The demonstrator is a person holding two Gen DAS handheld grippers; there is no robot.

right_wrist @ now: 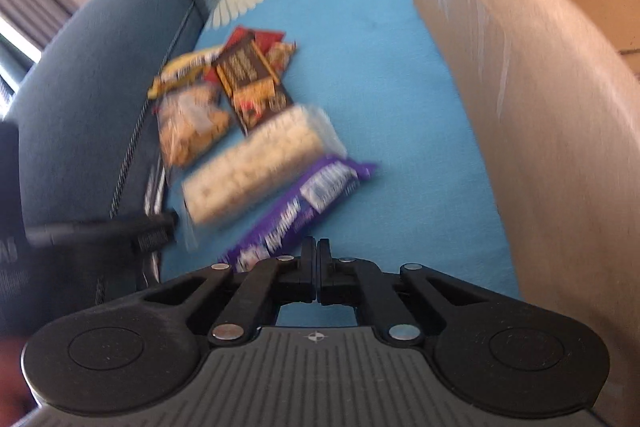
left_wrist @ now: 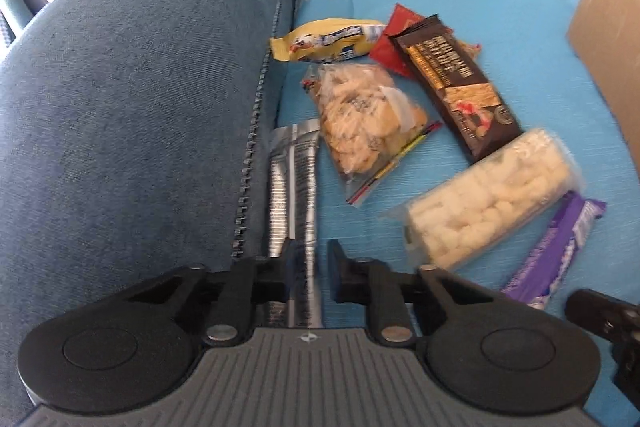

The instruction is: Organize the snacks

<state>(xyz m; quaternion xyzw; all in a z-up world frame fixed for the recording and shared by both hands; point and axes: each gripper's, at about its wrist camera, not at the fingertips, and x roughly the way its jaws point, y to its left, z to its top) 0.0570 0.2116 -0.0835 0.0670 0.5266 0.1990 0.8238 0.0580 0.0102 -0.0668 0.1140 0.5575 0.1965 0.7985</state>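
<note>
Snacks lie scattered on a blue sheet ahead of both grippers. The left gripper has its fingers clamped on a silver packet that runs between them, beside a blue cushion. Beyond those fingers sit a bag of crackers, a yellow packet, a brown biscuit pack and a white puffed-rice pack. The right gripper has its fingers together, holding nothing, just beside the near end of a purple bar. A cardboard box stands to their right.
</note>
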